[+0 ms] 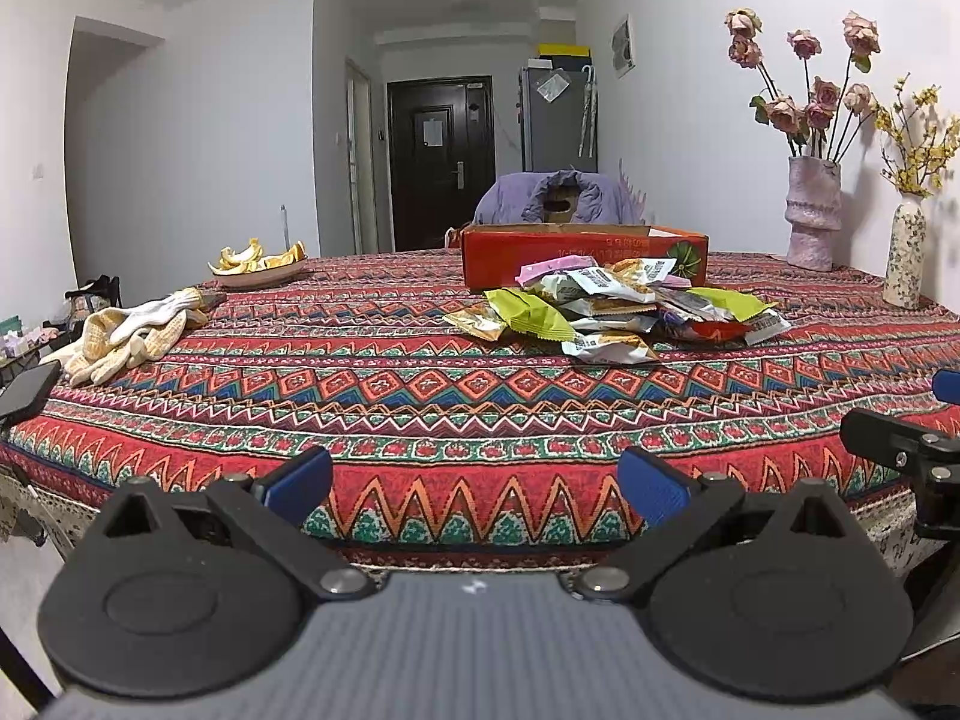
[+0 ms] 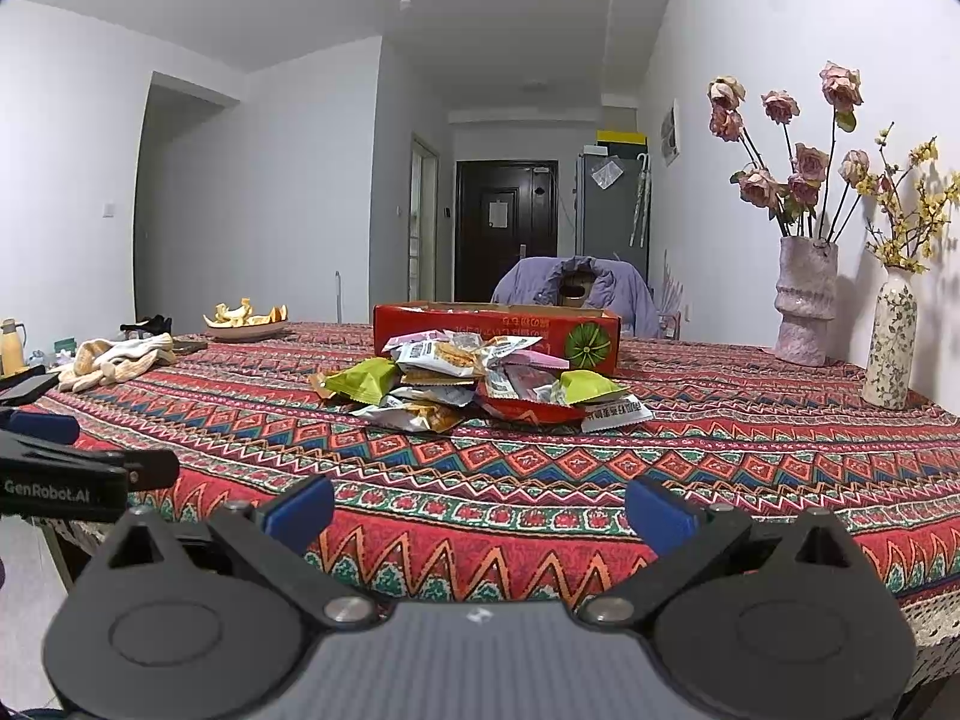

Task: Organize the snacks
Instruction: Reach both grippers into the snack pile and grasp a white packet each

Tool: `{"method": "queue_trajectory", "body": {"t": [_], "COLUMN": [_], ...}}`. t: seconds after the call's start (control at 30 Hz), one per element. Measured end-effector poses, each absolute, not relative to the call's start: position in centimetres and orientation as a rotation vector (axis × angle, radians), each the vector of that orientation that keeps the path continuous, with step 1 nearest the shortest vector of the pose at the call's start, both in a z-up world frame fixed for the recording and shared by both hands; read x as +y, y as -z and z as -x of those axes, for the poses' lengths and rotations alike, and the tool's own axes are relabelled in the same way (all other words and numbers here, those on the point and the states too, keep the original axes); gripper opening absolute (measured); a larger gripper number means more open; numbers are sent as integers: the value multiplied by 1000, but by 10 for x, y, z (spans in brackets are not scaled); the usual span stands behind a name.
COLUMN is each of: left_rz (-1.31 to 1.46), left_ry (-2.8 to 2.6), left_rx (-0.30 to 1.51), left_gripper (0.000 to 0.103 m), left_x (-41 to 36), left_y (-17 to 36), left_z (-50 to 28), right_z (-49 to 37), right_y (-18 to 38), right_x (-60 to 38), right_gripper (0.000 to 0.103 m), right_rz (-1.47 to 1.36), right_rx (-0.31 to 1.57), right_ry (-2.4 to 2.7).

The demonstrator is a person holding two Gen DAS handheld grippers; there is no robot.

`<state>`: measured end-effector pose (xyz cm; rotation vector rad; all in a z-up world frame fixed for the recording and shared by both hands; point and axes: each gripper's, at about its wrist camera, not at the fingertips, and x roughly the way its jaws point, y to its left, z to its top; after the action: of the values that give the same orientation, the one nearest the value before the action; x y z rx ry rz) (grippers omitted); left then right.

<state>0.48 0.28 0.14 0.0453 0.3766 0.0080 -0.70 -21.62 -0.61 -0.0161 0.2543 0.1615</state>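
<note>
A heap of snack packets [image 1: 618,306] [image 2: 474,381], green, white, pink and red, lies on the patterned tablecloth [image 1: 420,396] [image 2: 690,450]. Just behind it stands an open red cardboard box [image 1: 582,255] [image 2: 498,327]. My left gripper [image 1: 477,483] hangs open at the table's near edge, well short of the heap, nothing between its blue pads. My right gripper [image 2: 480,513] is open too, at the near edge, empty. Each gripper shows at the side of the other's view: the right one [image 1: 912,438], the left one [image 2: 72,462].
A pair of cream gloves [image 1: 132,330] [image 2: 114,360] and a dish of orange peel [image 1: 258,264] [image 2: 246,321] lie at the left. A dark phone [image 1: 27,390] sits at the left edge. Two vases of flowers [image 1: 813,222] [image 2: 804,300] stand right by the wall. A chair with a purple jacket [image 1: 558,198] is behind the box.
</note>
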Motion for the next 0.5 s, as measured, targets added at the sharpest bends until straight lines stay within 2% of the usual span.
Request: {"method": "queue_trajectory", "body": {"t": [0.2,0.5], "left_rz": [-74,-58], "left_ry": [-31,-5], "left_rx": [350,403], "left_gripper": [103,103], "left_x": [4,5], "left_y": [-7,-23], "left_z": [-30,-97], "right_z": [-18,-79], "right_y": [2,-20], "right_x": [-226,-239], "right_gripper": [103,103], "right_rz": [18,26], "right_rx": [231,262], "right_ry": [-145,-115]}}
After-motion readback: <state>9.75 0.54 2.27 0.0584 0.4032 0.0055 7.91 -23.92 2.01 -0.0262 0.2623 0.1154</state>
